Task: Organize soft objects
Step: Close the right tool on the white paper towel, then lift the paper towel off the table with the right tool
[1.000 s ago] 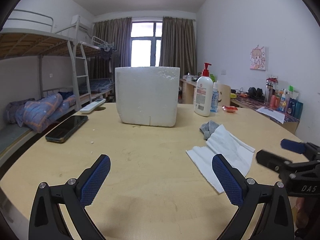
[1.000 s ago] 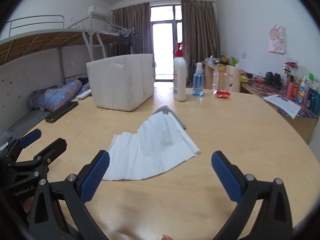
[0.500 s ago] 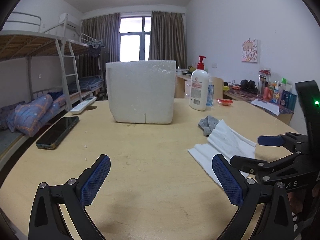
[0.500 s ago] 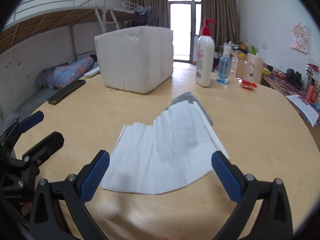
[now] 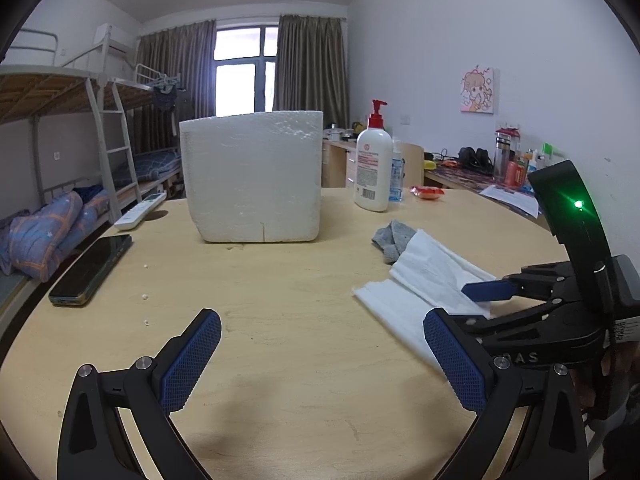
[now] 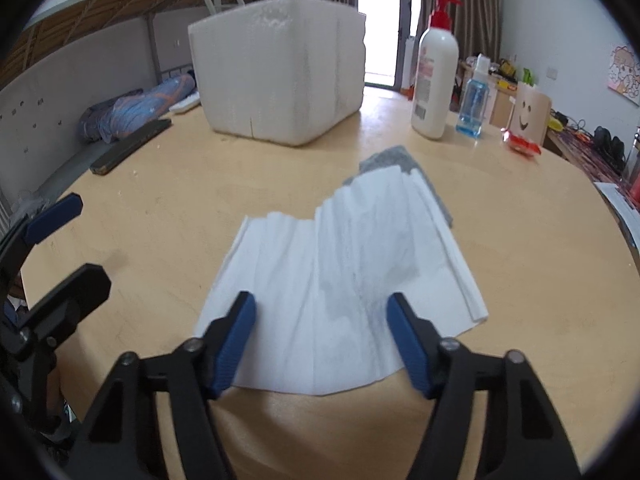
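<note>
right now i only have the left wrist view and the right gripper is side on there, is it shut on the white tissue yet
Observer: No. In the right wrist view the right gripper is open, its pads straddling the near edge of the white tissue.
Operator: is the grey cloth free of the tissue
Observer: No. The grey cloth runs under the tissue's far end; only its far corner and a strip along the right side show.

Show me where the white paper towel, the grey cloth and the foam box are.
white paper towel (image 6: 340,280): right wrist view, its creased middle.
grey cloth (image 5: 394,236): left wrist view, the bunched part left of the towel.
foam box (image 5: 252,180): left wrist view, its front wall.
</note>
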`<state>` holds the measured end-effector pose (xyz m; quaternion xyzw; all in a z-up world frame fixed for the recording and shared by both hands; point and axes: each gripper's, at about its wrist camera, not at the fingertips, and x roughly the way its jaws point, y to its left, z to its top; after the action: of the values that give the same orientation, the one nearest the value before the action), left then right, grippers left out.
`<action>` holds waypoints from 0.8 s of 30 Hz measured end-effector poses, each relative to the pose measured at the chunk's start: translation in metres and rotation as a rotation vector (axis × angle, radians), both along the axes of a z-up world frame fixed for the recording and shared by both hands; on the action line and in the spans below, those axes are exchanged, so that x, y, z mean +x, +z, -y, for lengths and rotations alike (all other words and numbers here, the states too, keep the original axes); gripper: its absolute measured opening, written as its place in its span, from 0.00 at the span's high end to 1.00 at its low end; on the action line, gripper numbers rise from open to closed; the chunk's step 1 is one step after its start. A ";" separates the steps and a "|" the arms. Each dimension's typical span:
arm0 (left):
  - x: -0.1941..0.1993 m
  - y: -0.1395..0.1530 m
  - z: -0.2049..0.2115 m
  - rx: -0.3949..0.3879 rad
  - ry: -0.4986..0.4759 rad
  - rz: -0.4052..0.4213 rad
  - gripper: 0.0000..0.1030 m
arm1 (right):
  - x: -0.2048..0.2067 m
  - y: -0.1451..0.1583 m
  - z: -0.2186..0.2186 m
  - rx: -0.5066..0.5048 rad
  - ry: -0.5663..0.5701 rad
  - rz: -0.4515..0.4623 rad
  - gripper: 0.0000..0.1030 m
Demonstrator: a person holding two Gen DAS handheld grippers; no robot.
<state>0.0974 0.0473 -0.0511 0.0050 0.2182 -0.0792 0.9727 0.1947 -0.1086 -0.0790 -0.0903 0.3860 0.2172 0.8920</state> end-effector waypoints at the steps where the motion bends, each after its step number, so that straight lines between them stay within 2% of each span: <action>1: 0.000 0.000 0.000 0.001 -0.002 -0.003 0.01 | 0.000 0.000 0.000 -0.010 -0.006 0.010 0.42; 2: 0.001 -0.001 0.000 0.002 -0.002 -0.005 0.01 | 0.000 0.000 0.001 -0.017 -0.008 0.010 0.44; 4: 0.002 -0.001 0.001 0.000 -0.007 -0.010 0.01 | 0.000 0.001 0.004 -0.019 -0.008 0.007 0.54; 8: 0.003 -0.001 0.005 0.013 -0.009 -0.020 0.01 | -0.002 0.002 0.008 -0.029 -0.009 0.010 0.65; 13: 0.006 -0.001 0.011 0.026 -0.018 -0.041 0.01 | -0.004 0.003 0.016 -0.026 -0.021 0.012 0.87; 16: 0.006 0.001 0.015 0.026 -0.030 -0.054 0.01 | -0.004 0.003 0.024 0.004 -0.022 0.007 0.91; 24: 0.010 0.015 0.036 0.053 -0.081 -0.057 0.01 | -0.014 0.015 0.044 0.076 -0.029 0.054 0.92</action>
<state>0.1076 0.0114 -0.0363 0.0372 0.2473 -0.1130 0.9616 0.1809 -0.1523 -0.0642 -0.0567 0.3544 0.2162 0.9080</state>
